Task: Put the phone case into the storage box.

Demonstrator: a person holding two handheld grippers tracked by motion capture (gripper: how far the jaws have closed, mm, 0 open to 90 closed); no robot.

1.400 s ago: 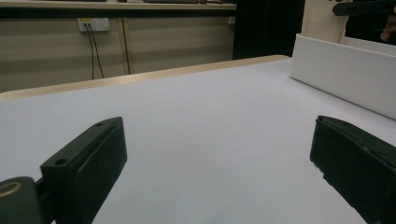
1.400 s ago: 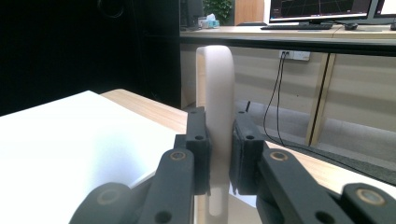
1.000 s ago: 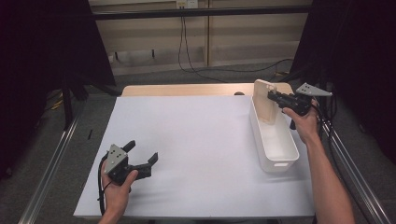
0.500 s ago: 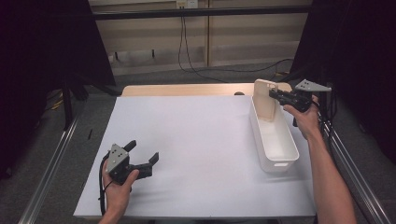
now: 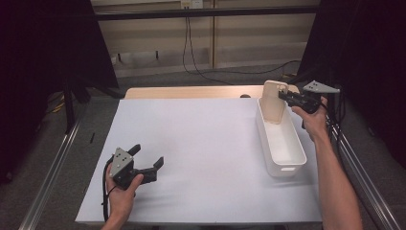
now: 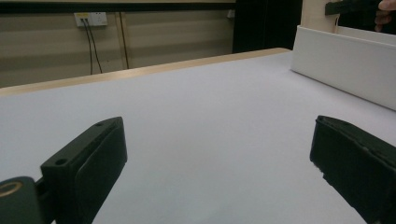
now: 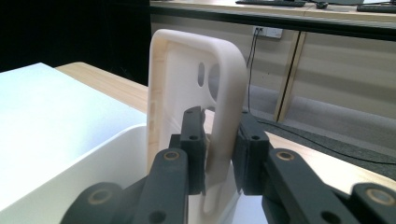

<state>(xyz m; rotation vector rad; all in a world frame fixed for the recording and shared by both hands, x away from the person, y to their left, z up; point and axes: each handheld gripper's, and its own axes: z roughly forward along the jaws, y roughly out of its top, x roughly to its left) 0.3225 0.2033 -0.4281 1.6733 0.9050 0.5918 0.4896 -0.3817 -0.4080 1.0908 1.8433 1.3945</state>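
Right hand-held gripper (image 5: 287, 97) at the far right of the bench (image 5: 201, 143), jaws set either side of a cream phone case (image 5: 274, 101) that stands upright at the far end of a long white bin (image 5: 281, 143). In the right gripper view the case (image 7: 205, 107) sits between the two black jaws; the right jaw is against its edge, while the left jaw shows a thin gap, so whether the grip is firm is hard to call. The jaws have just been opening slightly with the case between them. The case's lower end is hidden behind the jaws and the bin wall (image 7: 70, 172), so contact with the bin floor can't be made out. Camera cut-outs show near the top of the case. Left hand-held gripper (image 5: 148, 165) is low at the near left of the bench, jaws spread wide, nothing between them; in the left gripper view both jaws frame bare bench surface (image 6: 201, 116), with their lower parts cut off by the frame edge. There the bin (image 6: 345, 60) is cropped at the right edge, with the case barely visible above it.
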